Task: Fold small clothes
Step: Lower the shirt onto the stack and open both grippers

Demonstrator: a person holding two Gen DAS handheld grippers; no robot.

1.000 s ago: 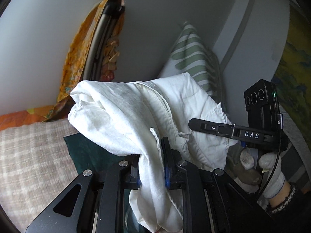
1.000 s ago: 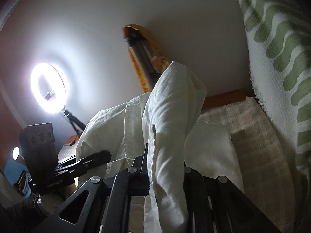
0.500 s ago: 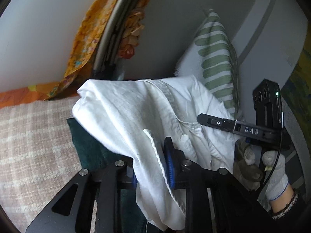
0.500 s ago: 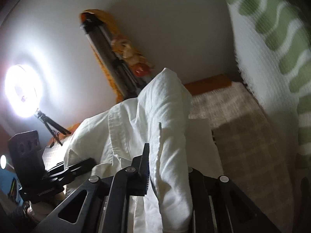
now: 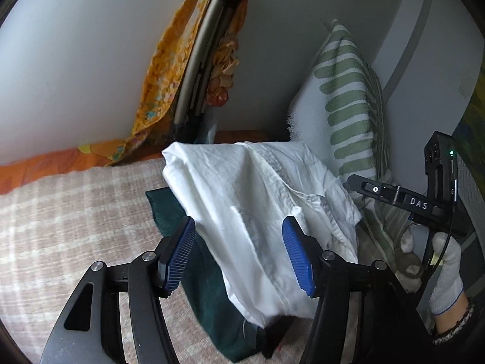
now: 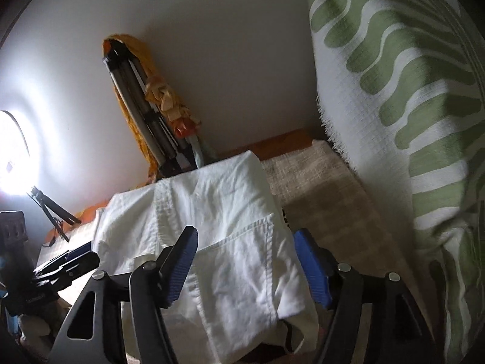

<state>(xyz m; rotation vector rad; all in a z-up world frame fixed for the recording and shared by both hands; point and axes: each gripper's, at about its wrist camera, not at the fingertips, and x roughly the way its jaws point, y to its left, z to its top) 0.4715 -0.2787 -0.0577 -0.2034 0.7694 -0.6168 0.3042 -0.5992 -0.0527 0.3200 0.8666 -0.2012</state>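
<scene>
Two grippers flank one white garment (image 5: 254, 212), and we see both sets of blue-padded tongs spread wide, gripping nothing. In the left wrist view our left gripper (image 5: 239, 256) frames the cloth, which lies bunched between its parted fingers and drapes over a dark green cloth (image 5: 200, 276) on the beige checked blanket (image 5: 60, 218). The right gripper (image 5: 403, 200), held in a gloved right hand (image 5: 445, 273), shows at the far side, its near finger just beside the garment's edge. From the right wrist view the white garment (image 6: 230, 227) lies between that gripper's (image 6: 245, 267) open pads, a patch pocket facing up. A green-striped pillow (image 6: 403, 97) leans against the wall on the right, and an orange-covered folded frame (image 5: 194, 69) leans behind the garment. A bright lamp (image 6: 12, 154) glares at the left edge.
</scene>
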